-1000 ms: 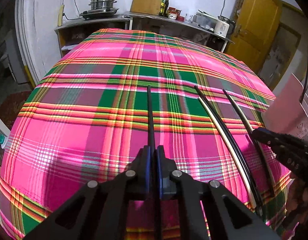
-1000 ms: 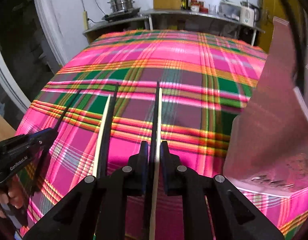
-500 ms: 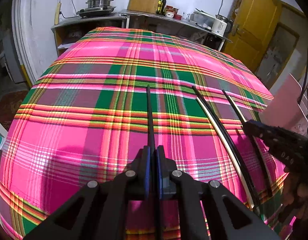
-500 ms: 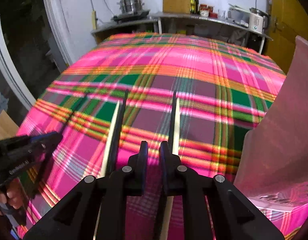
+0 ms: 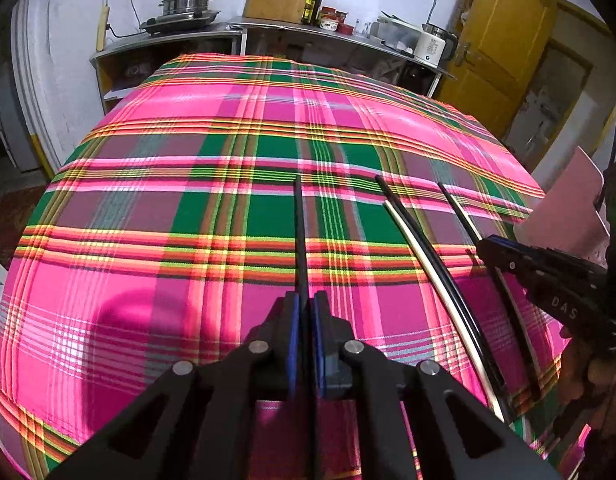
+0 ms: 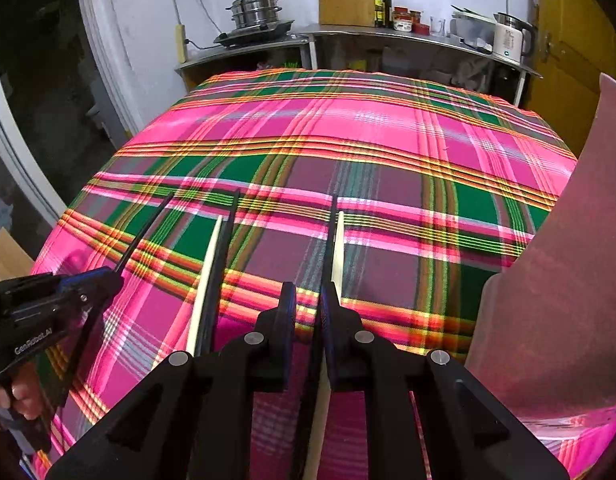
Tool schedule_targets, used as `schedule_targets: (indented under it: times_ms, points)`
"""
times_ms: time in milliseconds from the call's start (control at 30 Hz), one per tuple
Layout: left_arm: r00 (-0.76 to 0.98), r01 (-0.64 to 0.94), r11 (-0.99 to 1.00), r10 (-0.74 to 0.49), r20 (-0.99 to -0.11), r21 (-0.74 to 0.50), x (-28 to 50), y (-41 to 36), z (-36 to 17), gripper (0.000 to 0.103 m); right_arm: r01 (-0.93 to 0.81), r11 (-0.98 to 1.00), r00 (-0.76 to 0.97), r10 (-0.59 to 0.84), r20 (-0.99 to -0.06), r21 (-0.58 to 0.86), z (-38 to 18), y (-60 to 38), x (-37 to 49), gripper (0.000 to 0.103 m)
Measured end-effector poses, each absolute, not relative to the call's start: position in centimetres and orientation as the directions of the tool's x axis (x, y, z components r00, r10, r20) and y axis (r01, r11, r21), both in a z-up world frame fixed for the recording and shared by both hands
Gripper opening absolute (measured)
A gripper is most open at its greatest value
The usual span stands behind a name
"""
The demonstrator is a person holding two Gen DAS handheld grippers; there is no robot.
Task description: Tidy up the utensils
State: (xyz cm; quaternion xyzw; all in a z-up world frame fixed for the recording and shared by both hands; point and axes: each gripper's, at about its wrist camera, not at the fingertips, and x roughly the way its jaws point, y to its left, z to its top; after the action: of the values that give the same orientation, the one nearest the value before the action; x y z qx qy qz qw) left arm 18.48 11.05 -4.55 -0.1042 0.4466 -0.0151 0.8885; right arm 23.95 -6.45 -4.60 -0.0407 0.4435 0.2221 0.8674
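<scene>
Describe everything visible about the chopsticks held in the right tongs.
The held chopsticks are a pair, one black and one cream-white, thin, smooth and tapered, plastic or lacquer by the look. They run side by side, tips pointing away from the camera over the plaid cloth, the black tip reaching slightly farther. The right tongs are shut on them, blue pads pressing both sides. Whether the tips touch the cloth cannot be told. Their rear ends pass under the tongs, out of sight.

A: What's cut off?
B: The pink container (image 6: 555, 280) at three o'clock runs past the right wrist view's edge. Both held chopsticks' near ends vanish behind the jaws.
A: Labels on the bottles (image 6: 383, 6)?
B: Too small to read.
</scene>
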Motion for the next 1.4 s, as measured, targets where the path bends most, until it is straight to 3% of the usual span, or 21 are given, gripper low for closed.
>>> schedule_targets:
  times_ms: [567,767,1400]
  points:
    - [0.573,-0.028,0.985,-0.123,-0.81,-0.169,20.5,10.1,-4.3,0.009,-0.421,0.9,0.476,0.321,-0.819,0.108,-5.1,-5.1,25.0,0.013]
    - [0.56,-0.019,0.987,-0.122,-0.82,-0.16,21.6,10.1,-4.1,0.006,-0.432,0.894,0.461,0.335,-0.822,0.121,-4.7,-4.7,24.7,0.006]
    - [0.704,0.082,0.963,-0.238,-0.67,-0.256,14.1,7.8,6.7,0.006,-0.469,0.863,0.598,0.467,-0.651,0.189,5.1,-8.8,16.4,0.005]
